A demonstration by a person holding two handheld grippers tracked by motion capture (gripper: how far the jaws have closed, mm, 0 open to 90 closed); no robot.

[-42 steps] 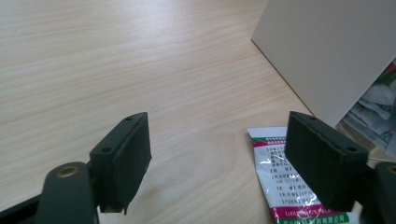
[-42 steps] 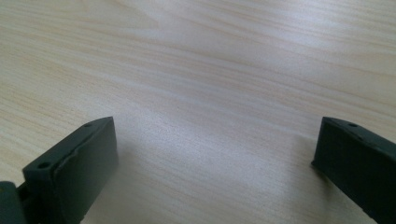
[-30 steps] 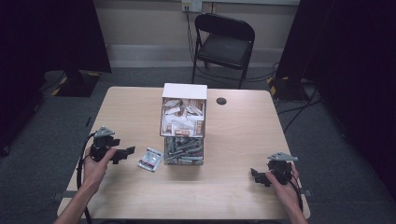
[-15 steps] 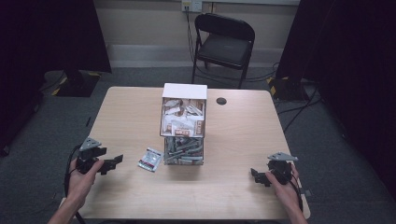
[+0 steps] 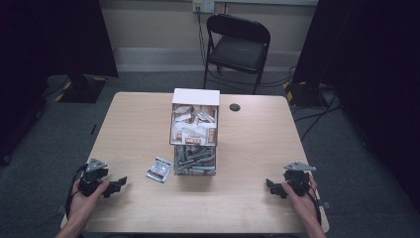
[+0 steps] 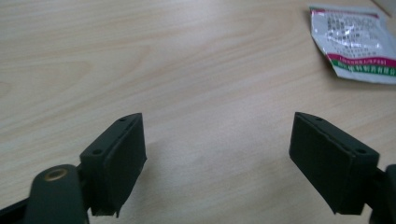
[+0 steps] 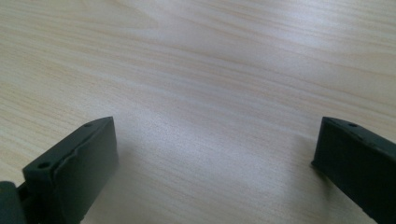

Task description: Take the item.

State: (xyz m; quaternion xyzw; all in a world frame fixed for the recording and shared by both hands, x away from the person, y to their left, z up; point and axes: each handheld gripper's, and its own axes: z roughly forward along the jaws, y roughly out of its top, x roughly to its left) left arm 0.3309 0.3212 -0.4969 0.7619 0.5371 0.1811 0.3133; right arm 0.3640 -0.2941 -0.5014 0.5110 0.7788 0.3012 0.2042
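1. In the left gripper view the sachet (image 6: 357,44) is cut off by the upper right edge of the frame; its print is too small to read.
2. In the high view the clear box (image 5: 194,144) at the centre of the frame holds packets in its upper part and greyish items in its lower part; what the items are cannot be made out. A white flap (image 5: 196,96) stands at its far end.
3. The same sachet (image 5: 159,169) lies flat on the table just left of the box, apart from both grippers.
4. The left gripper (image 5: 117,185), lower left of the high view, is released: its jaws stand wide apart over bare wood, holding nothing.
5. The right gripper (image 5: 271,187), lower right, is likewise spread and empty.
6. The table (image 5: 257,144) is pale wood grain, with a small dark round spot (image 5: 235,107) near its far edge.
7. Beyond it, a black folding chair (image 5: 237,47) stands on grey carpet against a light wall, with dark curtains on either side.
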